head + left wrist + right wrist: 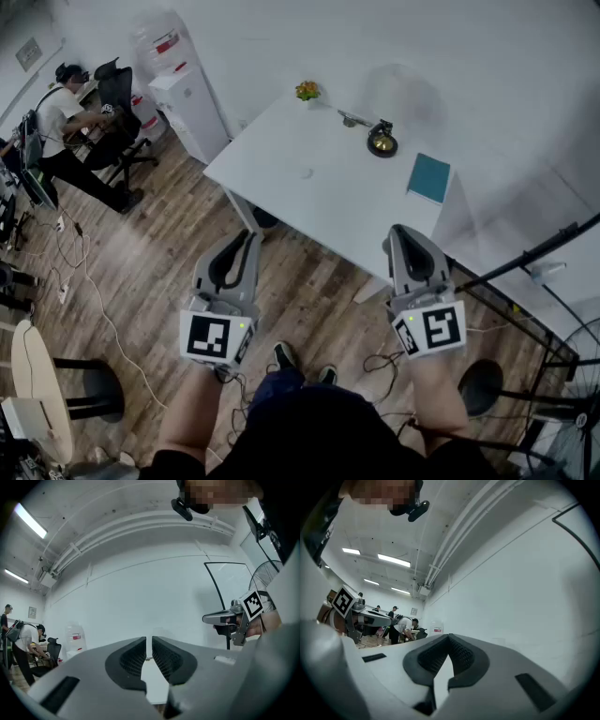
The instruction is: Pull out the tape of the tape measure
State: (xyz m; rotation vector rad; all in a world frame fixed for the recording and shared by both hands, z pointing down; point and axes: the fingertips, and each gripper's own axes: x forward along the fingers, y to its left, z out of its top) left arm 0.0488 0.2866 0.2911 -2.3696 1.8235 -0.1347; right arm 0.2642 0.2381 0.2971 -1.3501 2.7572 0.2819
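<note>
Right now both grippers hover over the wooden floor (141, 253), short of the white desk (309, 187) and touching nothing on it. The left gripper (246, 236) has its jaws almost together: its own view shows a thin slit between the ribbed pads (133, 656) with nothing in it. The right gripper (401, 231) is closed, its jaws meeting at the tip in the right gripper view, and it too is empty. The tape measure (382, 142), a dark round case, lies near the far edge of the desk, well apart from both grippers, with a short silvery strip lying on the desk just beside it on the left. A teal notebook (429, 178) lies to its right, and a small flowering plant (307, 90) stands at the far corner. Away to the left, a person (61, 117) sits at another desk, near a water dispenser (183, 98).
</note>
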